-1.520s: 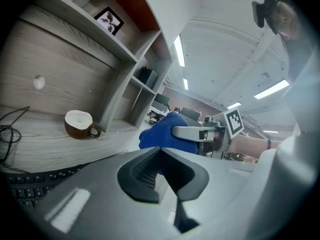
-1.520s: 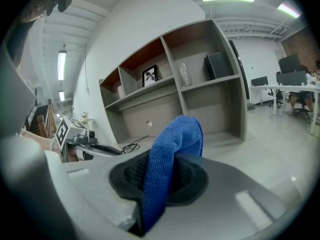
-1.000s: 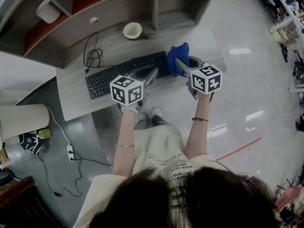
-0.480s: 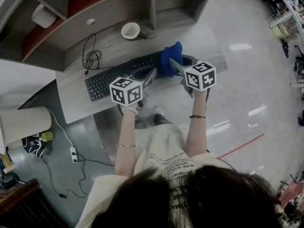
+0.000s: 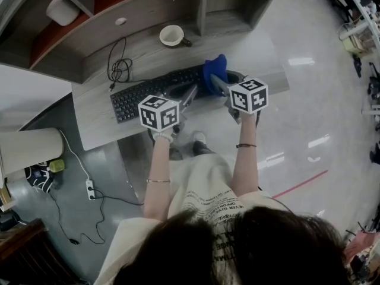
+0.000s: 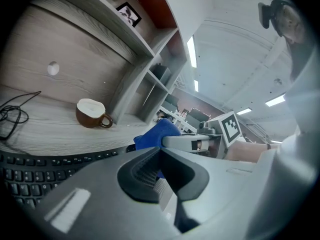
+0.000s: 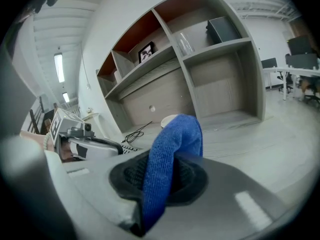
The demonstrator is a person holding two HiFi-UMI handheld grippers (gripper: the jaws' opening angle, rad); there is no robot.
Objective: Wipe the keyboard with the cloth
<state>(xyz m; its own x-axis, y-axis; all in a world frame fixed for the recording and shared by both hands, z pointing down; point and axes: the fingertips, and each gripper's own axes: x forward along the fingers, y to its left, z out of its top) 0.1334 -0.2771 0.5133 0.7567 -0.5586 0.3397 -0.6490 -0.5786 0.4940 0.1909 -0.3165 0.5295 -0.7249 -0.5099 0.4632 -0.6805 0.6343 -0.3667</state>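
A black keyboard [image 5: 155, 92] lies across the grey desk [image 5: 95, 120]. My right gripper [image 5: 216, 80] is shut on a blue cloth [image 5: 214, 71], which hangs over the keyboard's right end. In the right gripper view the cloth [image 7: 171, 156] is pinched between the jaws and folds upward. My left gripper [image 5: 190, 92] hovers over the keyboard's near edge, a little left of the cloth, with its jaws together and nothing between them. The left gripper view shows the keys [image 6: 30, 166] below and the cloth [image 6: 154, 133] just beyond the left gripper [image 6: 160, 151].
A brown cup [image 5: 172, 36] stands behind the keyboard, near the shelf unit [image 5: 142, 8]. A coiled black cable [image 5: 117, 70] lies at the back left of the desk. A white container [image 5: 62, 9] sits in a left shelf bay. A power strip [image 5: 89, 190] lies on the floor.
My right gripper has shifted a little to the left with the cloth, closer to the keyboard's right end. The left gripper has hardly moved.
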